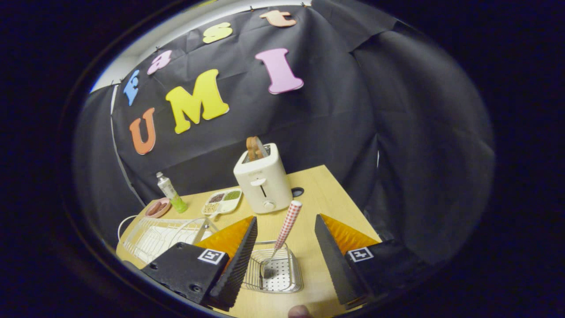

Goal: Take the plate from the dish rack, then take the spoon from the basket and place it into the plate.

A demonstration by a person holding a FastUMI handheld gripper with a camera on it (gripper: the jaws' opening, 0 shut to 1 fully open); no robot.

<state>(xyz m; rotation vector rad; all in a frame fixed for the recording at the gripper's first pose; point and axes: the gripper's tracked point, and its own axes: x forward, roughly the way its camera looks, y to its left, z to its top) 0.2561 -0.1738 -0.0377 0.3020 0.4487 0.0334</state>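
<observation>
Figure: hand-held gripper (286, 260) held above a wooden table (329, 194), lower centre of the frame. The fingers are spread wide and nothing is held between them.

Risks. A slip is judged likely if the fingers are closed on the spoon (284, 232) high on its slanted handle: the stem may pivot against the basket (295, 282) rim and swing out. The light basket may be dragged or lifted with the spoon if the bowl catches in the wire. No plate can be made out in the rack (154, 236) at lower left, so whether that first step is done cannot be told; the pink dish (157, 207) beyond the rack may be it.

Materials and shapes, largest first. The table is pale, smooth wood grain. The rack is thin white wire, open and rectangular. The toaster (264, 182), at centre, is a rounded cream box with toast standing in its slot. The basket is bright wire with a perforated floor, lying between the fingers. A divided tray (223, 201) of grains lies left of the toaster. A slim bottle (171, 192) stands beside the dish. The spoon leans in the basket, its handle checked red and white.
</observation>
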